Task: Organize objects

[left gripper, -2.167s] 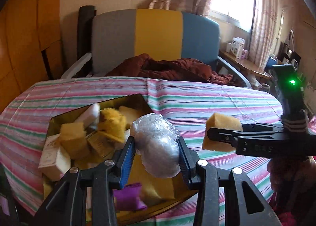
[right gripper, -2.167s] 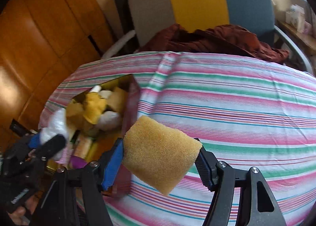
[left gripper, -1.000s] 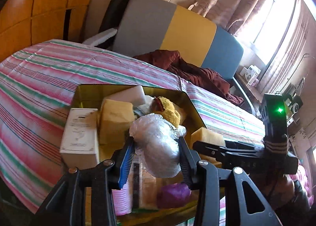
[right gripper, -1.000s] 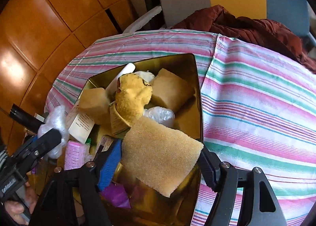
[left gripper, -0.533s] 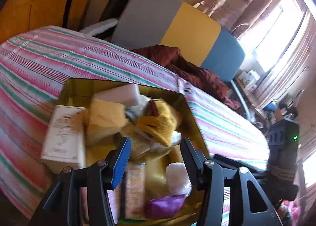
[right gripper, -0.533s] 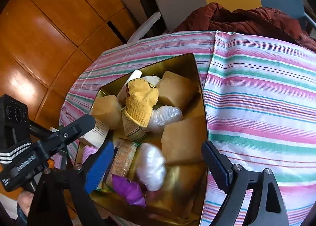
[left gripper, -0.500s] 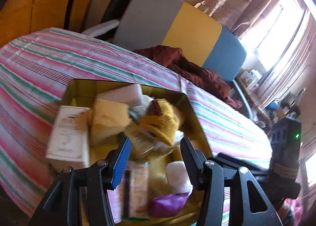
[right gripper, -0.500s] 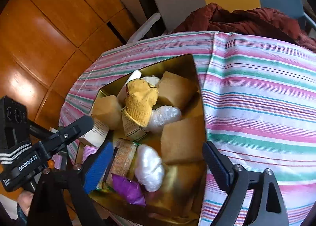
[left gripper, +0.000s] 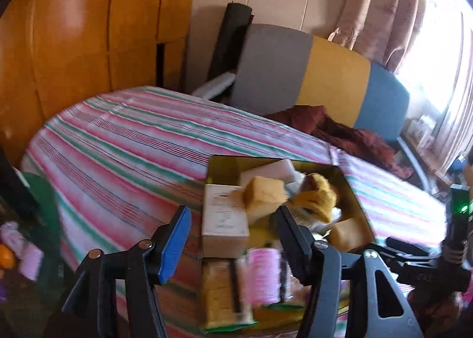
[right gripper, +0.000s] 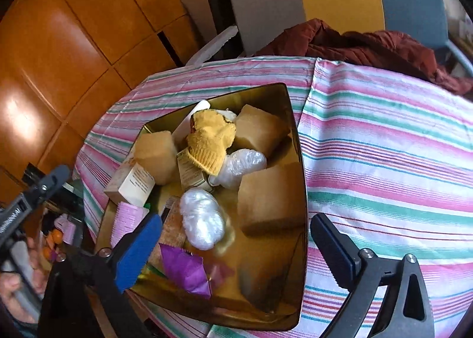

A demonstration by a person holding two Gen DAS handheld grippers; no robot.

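Observation:
A gold tin box point(right gripper: 298, 143) sits on the striped tablecloth point(right gripper: 384, 137), full of objects. The plastic-wrapped white ball point(right gripper: 202, 225) and the tan sponge block point(right gripper: 272, 199) lie inside it, beside a yellow glove point(right gripper: 211, 140), a second wrapped ball point(right gripper: 242, 165), a white carton point(right gripper: 130, 181) and a purple wrapper point(right gripper: 186, 271). My right gripper point(right gripper: 236, 252) is open and empty above the box's near end. My left gripper point(left gripper: 233, 234) is open and empty at the box's left edge point(left gripper: 212, 166); the carton point(left gripper: 223, 217) and a pink roll point(left gripper: 263, 276) show between its fingers.
A grey, yellow and blue chair point(left gripper: 310, 78) with a maroon cloth point(right gripper: 354, 42) stands behind the table. Wooden cabinet panels point(right gripper: 59, 42) are at the left. Small items lie on the floor point(left gripper: 17, 249) off the table's left edge.
Both grippers opened and let go: the wrapped ball and the sponge block now lie in the box. My left gripper has since swung left; the right has drawn back slightly.

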